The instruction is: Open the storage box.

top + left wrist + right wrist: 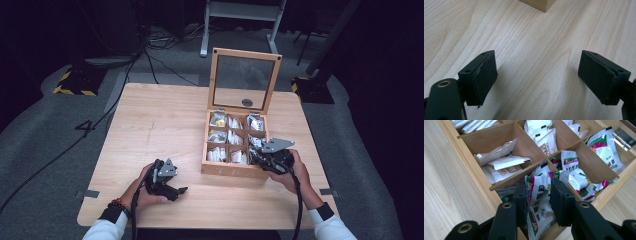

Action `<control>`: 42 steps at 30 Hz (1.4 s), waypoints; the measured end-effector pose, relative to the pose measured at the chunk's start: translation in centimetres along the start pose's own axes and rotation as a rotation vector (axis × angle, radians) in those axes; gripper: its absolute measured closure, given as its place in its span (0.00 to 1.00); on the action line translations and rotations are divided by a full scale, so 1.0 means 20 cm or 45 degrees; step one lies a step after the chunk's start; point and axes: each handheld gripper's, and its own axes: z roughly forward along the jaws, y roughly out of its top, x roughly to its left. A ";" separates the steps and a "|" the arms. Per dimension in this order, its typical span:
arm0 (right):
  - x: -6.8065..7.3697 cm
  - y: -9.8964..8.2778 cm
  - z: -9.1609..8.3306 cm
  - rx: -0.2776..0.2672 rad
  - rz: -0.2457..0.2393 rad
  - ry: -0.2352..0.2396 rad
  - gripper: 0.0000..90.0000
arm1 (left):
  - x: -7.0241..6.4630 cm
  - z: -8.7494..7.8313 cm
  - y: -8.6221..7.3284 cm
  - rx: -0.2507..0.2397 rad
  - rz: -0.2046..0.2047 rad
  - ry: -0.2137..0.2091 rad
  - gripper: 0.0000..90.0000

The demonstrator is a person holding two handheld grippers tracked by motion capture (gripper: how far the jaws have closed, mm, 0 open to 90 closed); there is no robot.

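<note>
The right hand-held gripper [537,195] has its two black jaws clamped on a white foil sachet with a green and magenta edge and dark print [539,202]; the pads press the packet from both sides, and it stands crumpled and upright between them. The sachet sits at the near right corner compartment of the open bamboo box with nine square compartments [231,171], right at the box's front wall. In the high view that same right hand-held gripper [260,156] leans over the box's near right corner, with the person's hand wrapped round its body.

More sachets of the same green and magenta kind [579,178] lie heaped in the compartment just behind the held one. In the middle compartment of the box's front row, beside the held sachet, lie flat white and brown paper packets [501,163].

The box's lid, a bamboo frame with a clear pane [244,80], stands upright at the back of the box.

The left hand-held gripper [181,190] rests on the pale wooden surface [160,120] to the left of the box's front, apart from it. Its jaws stand apart with only bare wood between the pads [485,75], gripping nothing.
</note>
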 end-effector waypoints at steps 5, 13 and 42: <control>-0.01 0.00 -0.02 -0.011 -0.001 -0.025 0.89 | 0.00 0.00 0.00 0.000 0.002 0.000 0.18; -0.05 -0.03 -0.04 -0.055 0.019 -0.012 1.00 | 0.00 0.00 0.00 0.001 0.002 -0.001 0.18; -0.15 -0.03 -0.20 -0.326 0.131 0.055 1.00 | 0.01 0.01 0.01 0.000 0.012 -0.011 0.17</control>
